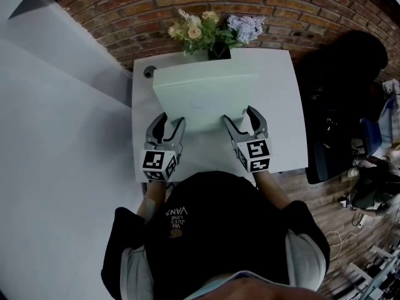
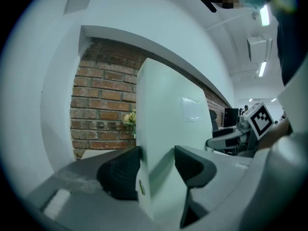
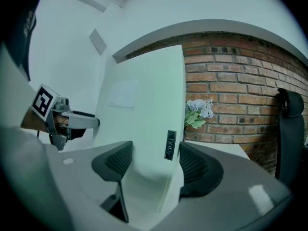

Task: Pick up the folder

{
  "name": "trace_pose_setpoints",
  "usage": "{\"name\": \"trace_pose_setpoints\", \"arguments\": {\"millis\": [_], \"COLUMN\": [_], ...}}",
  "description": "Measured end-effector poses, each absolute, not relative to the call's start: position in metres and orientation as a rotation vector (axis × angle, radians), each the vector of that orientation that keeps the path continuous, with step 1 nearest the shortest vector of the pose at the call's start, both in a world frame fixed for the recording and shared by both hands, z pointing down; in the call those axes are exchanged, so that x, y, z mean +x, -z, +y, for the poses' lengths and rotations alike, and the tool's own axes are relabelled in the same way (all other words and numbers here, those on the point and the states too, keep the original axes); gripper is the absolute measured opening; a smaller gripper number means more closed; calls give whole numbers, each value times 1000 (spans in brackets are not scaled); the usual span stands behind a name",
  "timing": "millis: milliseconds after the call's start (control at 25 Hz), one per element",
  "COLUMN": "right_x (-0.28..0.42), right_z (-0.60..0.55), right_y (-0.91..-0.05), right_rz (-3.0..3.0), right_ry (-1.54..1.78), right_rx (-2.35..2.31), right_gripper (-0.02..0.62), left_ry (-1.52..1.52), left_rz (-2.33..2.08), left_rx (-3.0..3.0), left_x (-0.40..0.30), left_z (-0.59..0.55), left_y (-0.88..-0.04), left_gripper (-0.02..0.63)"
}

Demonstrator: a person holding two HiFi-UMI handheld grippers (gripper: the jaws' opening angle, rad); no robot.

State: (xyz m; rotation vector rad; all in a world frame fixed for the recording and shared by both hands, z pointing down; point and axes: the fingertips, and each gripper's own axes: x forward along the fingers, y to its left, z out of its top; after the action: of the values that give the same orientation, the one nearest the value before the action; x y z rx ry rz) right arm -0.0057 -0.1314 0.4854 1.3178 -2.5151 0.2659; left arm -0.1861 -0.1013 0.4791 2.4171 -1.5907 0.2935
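Folder, pale green-white and thick like a box file (image 1: 206, 95), sat over the middle of the square white table (image 1: 282, 111), its broad face turned up toward the person. Could not tell whether its lower edge rested on the tabletop. A faint pale rectangular label (image 3: 122, 93) showed on the broad face, and a small dark tag (image 3: 170, 144) on the narrow edge.

Left gripper (image 1: 170, 125) had the folder's near left corner. Its jaws stood wide, and its dark ribbed pads (image 2: 120, 177) lay against both sides of the thick body. Right gripper (image 1: 242, 119) had the near right corner the same way, jaws spread wide and pads closed on the folder just by the dark tag. Marker cubes (image 1: 158, 165) sat at the rear of both tools.

Beyond the folder, at the table's far edge, a bunch of cream and lilac flowers (image 1: 212, 31) stood against the red brick wall (image 1: 125, 17). A small round dark fitting (image 1: 149, 72) marked the table's far left corner. A black office chair (image 1: 350, 99) stood just right of the table.
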Motion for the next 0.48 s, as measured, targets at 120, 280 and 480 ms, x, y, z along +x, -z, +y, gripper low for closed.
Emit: {"name": "trace_pose_setpoints", "arguments": {"millis": [120, 280, 480], "right_x": [-6, -6, -5], "right_z": [-132, -131, -131], "right_y": [-485, -486, -487], "right_rz": [-2520, -2518, -2514], "right_ry": [-268, -270, -270], "right_rx": [1322, 1325, 1328], "right_gripper": [299, 299, 298], "left_ry": [-291, -291, -286], "left_rz": [-1594, -1595, -1594], "left_rx": [2417, 2418, 2418], "left_x": [-186, -186, -186], "left_z": [-101, -101, -101], "left_y": [-479, -479, -479], "left_gripper": [225, 225, 224]}}
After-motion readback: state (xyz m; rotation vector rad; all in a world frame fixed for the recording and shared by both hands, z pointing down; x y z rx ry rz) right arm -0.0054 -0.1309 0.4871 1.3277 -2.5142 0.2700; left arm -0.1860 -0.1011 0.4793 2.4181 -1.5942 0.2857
